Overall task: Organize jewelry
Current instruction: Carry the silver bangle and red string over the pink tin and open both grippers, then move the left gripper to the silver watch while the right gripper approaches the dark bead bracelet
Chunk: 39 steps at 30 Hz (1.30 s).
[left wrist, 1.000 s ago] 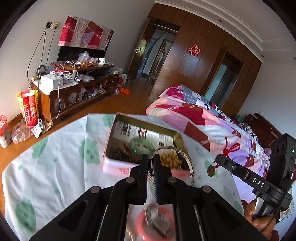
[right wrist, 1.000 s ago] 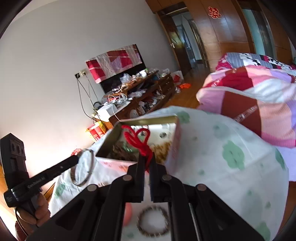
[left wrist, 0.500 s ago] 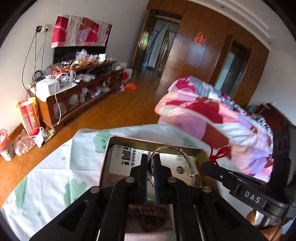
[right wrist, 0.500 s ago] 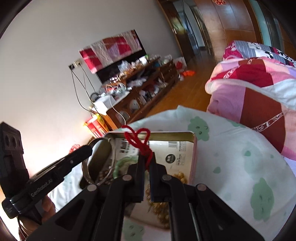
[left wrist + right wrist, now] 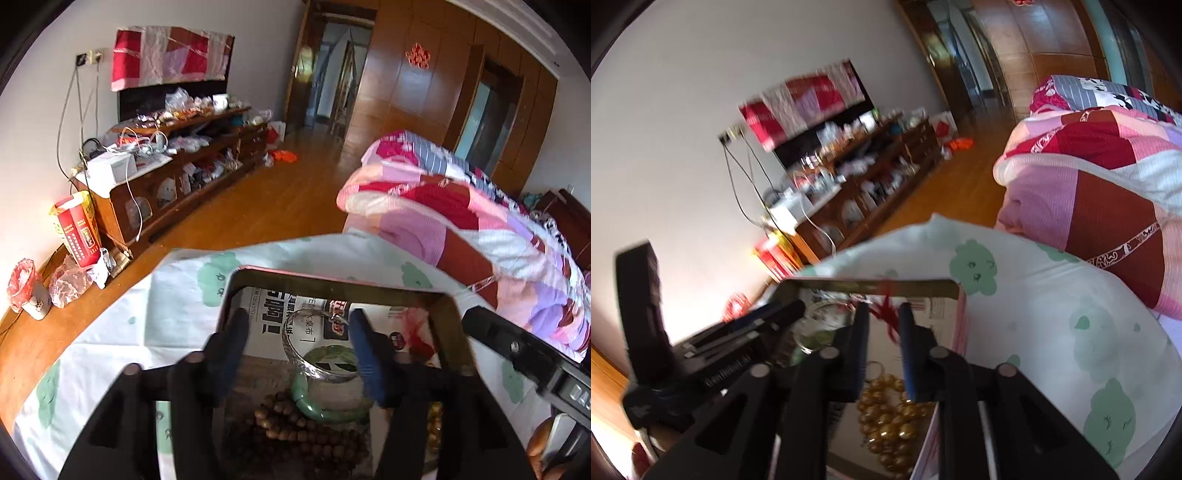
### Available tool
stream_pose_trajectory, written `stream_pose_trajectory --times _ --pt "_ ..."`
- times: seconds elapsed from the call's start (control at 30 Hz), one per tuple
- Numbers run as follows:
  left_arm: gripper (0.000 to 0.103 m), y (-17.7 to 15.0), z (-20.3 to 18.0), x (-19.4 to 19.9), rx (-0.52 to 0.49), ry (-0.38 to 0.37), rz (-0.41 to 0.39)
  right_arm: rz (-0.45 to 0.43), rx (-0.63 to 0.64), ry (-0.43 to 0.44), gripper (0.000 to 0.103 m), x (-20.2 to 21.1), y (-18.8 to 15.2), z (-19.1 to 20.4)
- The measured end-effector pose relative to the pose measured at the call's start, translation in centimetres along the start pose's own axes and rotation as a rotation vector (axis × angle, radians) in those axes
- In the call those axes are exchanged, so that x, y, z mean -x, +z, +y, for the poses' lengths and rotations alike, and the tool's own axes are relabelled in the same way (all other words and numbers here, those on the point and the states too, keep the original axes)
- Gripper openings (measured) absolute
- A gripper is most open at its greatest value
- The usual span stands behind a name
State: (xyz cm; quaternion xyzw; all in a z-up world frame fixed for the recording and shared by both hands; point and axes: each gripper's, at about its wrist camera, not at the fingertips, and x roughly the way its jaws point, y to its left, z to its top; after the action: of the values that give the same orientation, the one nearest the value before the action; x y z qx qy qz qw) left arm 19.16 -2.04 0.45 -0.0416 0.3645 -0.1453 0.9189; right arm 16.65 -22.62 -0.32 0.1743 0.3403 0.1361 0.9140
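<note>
A pink metal tin [image 5: 334, 279] stands on the table. My left gripper [image 5: 295, 347] is open above it. A silver bangle [image 5: 314, 354] lies free between its fingers, resting on a green jade bangle [image 5: 317, 408], beside brown wooden beads [image 5: 295, 432]. In the right wrist view my right gripper [image 5: 882, 332] is open over the tin [image 5: 871, 286]. A red knotted cord [image 5: 886, 314] lies between its fingers, apparently loose. Gold beads [image 5: 886, 417] lie below. The left gripper [image 5: 768, 317] shows at the left.
The table carries a white cloth with green prints [image 5: 184, 295]. A bed with a pink patchwork quilt [image 5: 461, 221] is at the right. A cluttered wooden TV cabinet [image 5: 177, 162] stands against the far wall. Wooden floor lies between.
Both grippers have opened over the tin. The silver bangle has dropped from the left gripper into the tin. The red cord is let go by the right gripper.
</note>
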Motion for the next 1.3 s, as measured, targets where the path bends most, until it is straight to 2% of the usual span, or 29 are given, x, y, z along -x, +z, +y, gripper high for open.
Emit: stream_pose_trajectory --times 0.07,0.17,0.33,0.6,0.87,1.13,1.17,1.3 --pt "0.060 -0.1 0.0 0.9 0.004 0.006 -0.005 -0.010 -0.002 -0.010 0.068 0.5 0.2 0.3" --pt "0.060 -0.7 0.1 2.7 0.002 0.012 -0.018 -0.065 0.000 -0.049 0.068 2.1 0.3 0.9" --pt "0.060 -2.4 0.1 5.0 0.003 0.011 -0.025 -0.081 -0.018 -0.058 0.068 4.4 -0.8 1.6" --pt "0.060 -5.4 -0.9 7.9 -0.040 0.072 -0.051 -0.078 -0.060 -0.085 0.068 7.7 -5.5 1.3" --pt "0.060 -8.2 -2.1 9.5 -0.118 0.128 -0.064 -0.091 -0.125 -0.120 0.068 9.8 -8.9 0.3" --pt "0.060 -11.3 -1.8 10.4 -0.091 0.166 -0.065 -0.102 -0.112 -0.221 0.068 9.9 -11.7 0.0" --pt "0.060 -11.6 -1.5 10.3 -0.079 0.174 -0.062 -0.089 -0.122 -0.216 0.068 9.8 -11.8 -0.2" --pt "0.060 -12.6 -0.9 10.1 -0.046 0.192 -0.050 -0.129 -0.160 -0.202 0.068 10.6 -11.9 -1.1"
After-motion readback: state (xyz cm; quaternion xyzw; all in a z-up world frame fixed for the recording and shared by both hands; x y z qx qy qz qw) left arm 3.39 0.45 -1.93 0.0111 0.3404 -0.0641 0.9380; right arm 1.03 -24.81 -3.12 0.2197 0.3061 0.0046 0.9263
